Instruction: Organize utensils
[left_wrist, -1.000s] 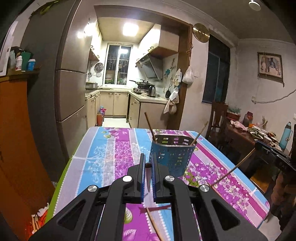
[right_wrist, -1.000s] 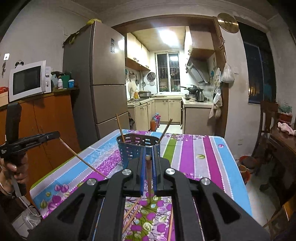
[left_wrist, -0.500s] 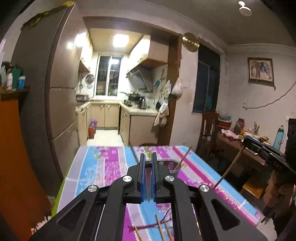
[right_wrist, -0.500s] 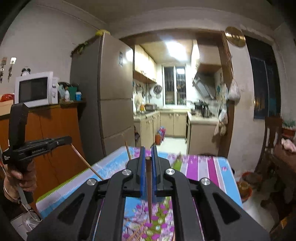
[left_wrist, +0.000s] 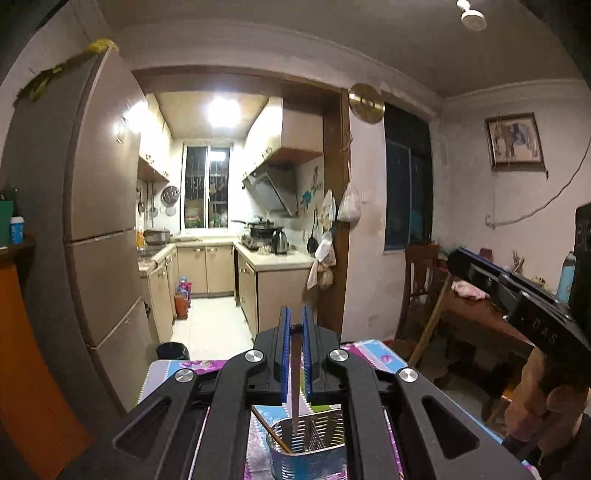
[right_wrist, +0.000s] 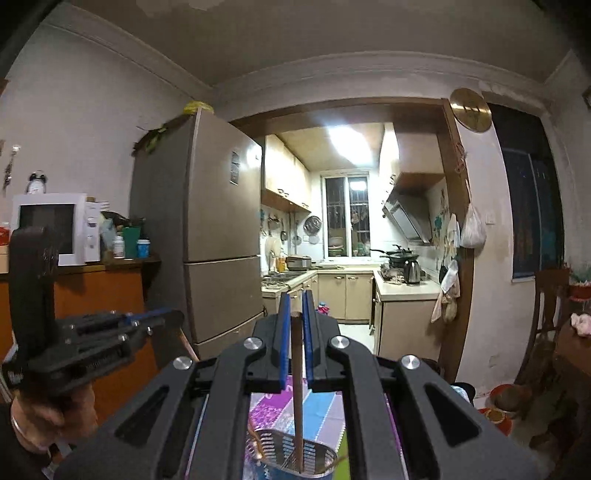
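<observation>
Each gripper pinches one brown wooden chopstick: the left gripper (left_wrist: 294, 332) and right gripper (right_wrist: 294, 325) both hang theirs (left_wrist: 295, 391) (right_wrist: 297, 398) tip-down inside the near blue perforated holder (left_wrist: 306, 446). Release looks the remaining step; one chopstick (left_wrist: 271, 432) already leans inside.

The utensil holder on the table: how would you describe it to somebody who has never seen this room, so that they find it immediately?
Start at the table with the striped, flowery cloth in purple and blue, which stands before the kitchen doorway. On it, right below both grippers, is the utensil holder: a blue basket with slotted walls and inner dividers. It is the only container there, and chopsticks stand in it.
</observation>
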